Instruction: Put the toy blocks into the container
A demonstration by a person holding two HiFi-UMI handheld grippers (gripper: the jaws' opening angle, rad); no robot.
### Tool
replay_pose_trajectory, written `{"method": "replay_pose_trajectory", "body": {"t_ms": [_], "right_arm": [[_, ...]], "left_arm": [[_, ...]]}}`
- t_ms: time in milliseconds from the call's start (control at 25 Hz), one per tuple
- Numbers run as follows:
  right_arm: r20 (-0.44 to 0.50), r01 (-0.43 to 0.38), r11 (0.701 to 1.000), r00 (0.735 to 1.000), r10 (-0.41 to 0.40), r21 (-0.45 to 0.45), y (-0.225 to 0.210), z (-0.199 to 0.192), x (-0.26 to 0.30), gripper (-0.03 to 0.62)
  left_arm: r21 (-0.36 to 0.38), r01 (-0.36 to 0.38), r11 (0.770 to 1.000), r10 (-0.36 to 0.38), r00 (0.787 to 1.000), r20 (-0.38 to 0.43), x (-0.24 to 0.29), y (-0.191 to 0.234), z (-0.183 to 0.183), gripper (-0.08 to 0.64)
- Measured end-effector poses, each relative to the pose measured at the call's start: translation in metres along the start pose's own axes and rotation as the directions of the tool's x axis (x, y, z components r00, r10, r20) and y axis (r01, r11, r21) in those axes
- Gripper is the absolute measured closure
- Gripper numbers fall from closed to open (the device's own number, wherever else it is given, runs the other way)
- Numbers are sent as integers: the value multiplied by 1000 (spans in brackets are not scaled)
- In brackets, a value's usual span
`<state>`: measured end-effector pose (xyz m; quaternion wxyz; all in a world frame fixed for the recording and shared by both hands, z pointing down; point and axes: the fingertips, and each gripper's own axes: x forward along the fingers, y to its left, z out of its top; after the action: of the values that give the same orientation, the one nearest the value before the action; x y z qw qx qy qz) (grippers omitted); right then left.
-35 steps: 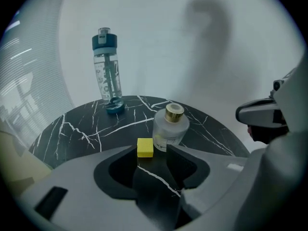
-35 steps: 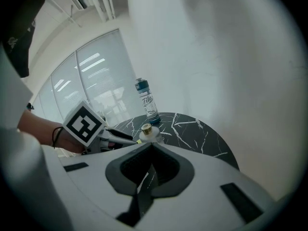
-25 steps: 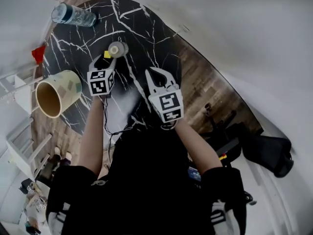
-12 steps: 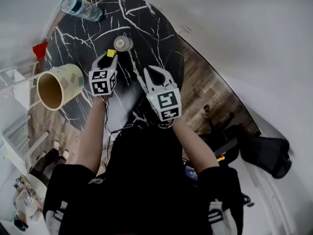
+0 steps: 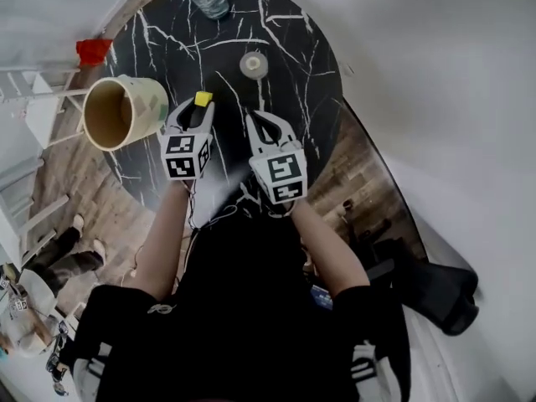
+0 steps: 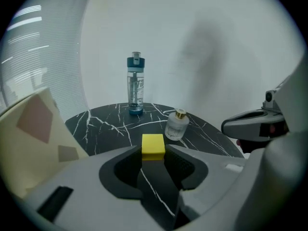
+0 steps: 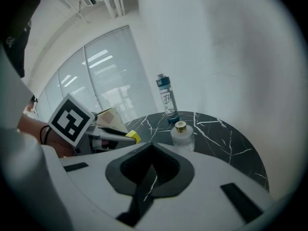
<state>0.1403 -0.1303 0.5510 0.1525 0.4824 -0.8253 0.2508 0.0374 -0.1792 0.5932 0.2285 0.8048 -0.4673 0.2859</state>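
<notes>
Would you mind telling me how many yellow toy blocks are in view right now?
1: the yellow cube block sits clamped between the left gripper's jaws. The beige paper container may hide others inside.

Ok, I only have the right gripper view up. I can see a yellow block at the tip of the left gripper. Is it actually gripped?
Observer: Yes. The left gripper view shows the yellow block pinched between the jaws of the left gripper.
Operator: And where is the cup's mouth?
Observer: In the head view the cup stands at the left edge of the table, left of that gripper, mouth open upward. I see no block inside.
Operator: Anything past the cup?
Observer: A red thing sits just off the table, beyond the cup.
</notes>
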Motion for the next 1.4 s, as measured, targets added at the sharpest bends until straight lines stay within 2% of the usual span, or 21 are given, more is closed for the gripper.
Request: {"method": "replay_pose_trajectory", "body": {"t_ms": [200,440,760,960,1200,1400], "right_arm": [[-19,-75,996,997,74,-42,46,0,20,595],[-47,-167,981,986,163,-99,107,-2,41,595],[-94,-274,947,961,262,-165,187,-16,59,595],[-107,-329,923,944,313,-198,239,-22,70,595],[-61,-327,915,945,322,-237,275,-4,70,595],[13,-258,931,963,270,-259,286,27,58,595]], "left_arm": [[-65,-46,997,48,999,24,-40,26,-20,419],[-140,-121,983,128,991,41,-90,67,-47,419],[-241,-217,946,235,971,49,-160,119,-92,419],[-316,-260,912,295,953,68,-197,143,-109,419],[-340,-271,901,336,930,148,-243,167,-100,419],[-305,-242,921,317,920,229,-267,180,-74,419]]}}
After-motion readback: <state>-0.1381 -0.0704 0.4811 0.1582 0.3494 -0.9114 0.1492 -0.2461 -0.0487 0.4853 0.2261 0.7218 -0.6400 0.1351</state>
